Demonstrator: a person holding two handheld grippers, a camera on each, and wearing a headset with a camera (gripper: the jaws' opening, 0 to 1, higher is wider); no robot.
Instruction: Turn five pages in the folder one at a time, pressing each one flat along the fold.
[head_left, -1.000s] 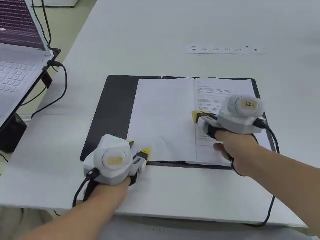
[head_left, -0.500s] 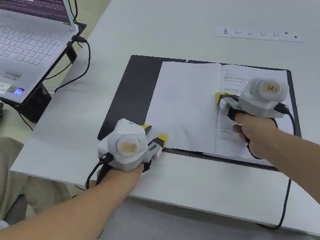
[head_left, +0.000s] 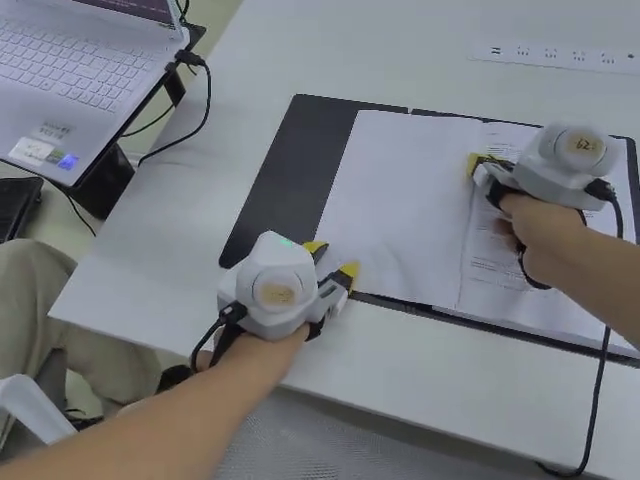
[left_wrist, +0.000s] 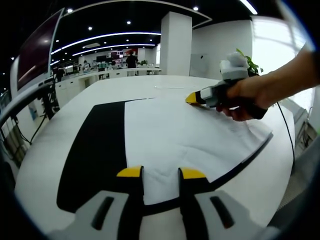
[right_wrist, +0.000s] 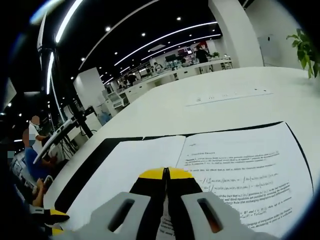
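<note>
At the near edge of the tabletop (head_left: 170, 250), the left gripper (head_left: 332, 258) has its fingers parted and empty over the near edge of the open folder (head_left: 290, 170). Farther back, the right gripper (head_left: 481, 166) has its fingers clenched together at the fold. A laptop (head_left: 80, 70) stands beyond the left edge.

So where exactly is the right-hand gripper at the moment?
In the head view the right gripper sits upper right, its shut jaws at the fold of the open folder, between the blank page and the printed page.
</note>
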